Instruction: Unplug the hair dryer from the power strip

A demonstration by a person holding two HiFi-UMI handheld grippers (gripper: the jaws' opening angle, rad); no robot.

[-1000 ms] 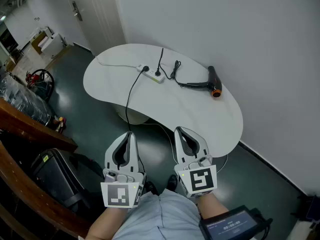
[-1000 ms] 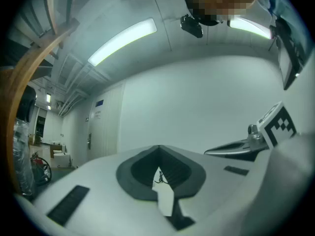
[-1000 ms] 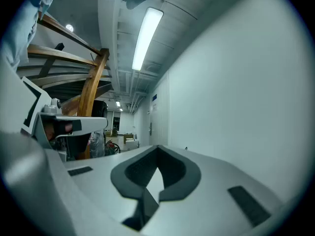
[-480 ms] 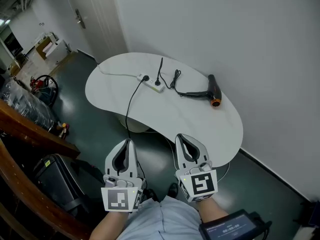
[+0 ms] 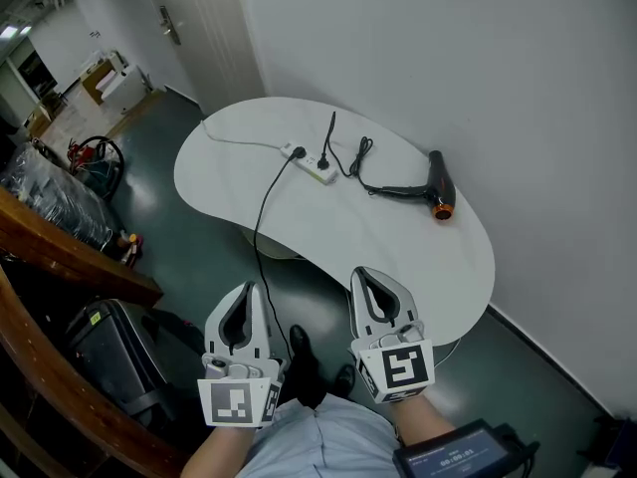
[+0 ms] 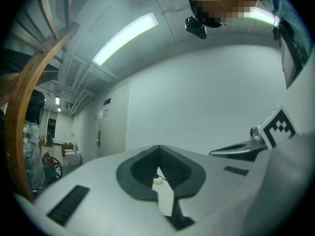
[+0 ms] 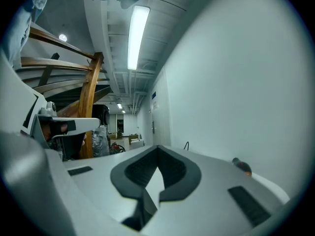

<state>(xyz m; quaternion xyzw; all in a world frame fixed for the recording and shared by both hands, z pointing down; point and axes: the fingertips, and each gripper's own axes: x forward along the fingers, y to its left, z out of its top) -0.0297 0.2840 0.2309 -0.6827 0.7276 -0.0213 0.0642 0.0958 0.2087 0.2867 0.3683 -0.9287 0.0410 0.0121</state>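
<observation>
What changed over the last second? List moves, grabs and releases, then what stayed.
The left gripper and right gripper sit slightly lower in the head view, and that view's framing has also shifted a little. Nothing was taken hold of or let go. Unchanged: both grippers are shut and empty, short of the table. The hair dryer lies on it, and the plugs are in the power strip.

The left claw [image 5: 253, 289] and right claw [image 5: 362, 273] point level, jaws seemingly closed, empty.

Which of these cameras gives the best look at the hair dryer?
The head view: the whole hair dryer lies in plain sight on the white table. The right gripper view catches only a small dark and orange bit of it. The left gripper view does not show it.
</observation>
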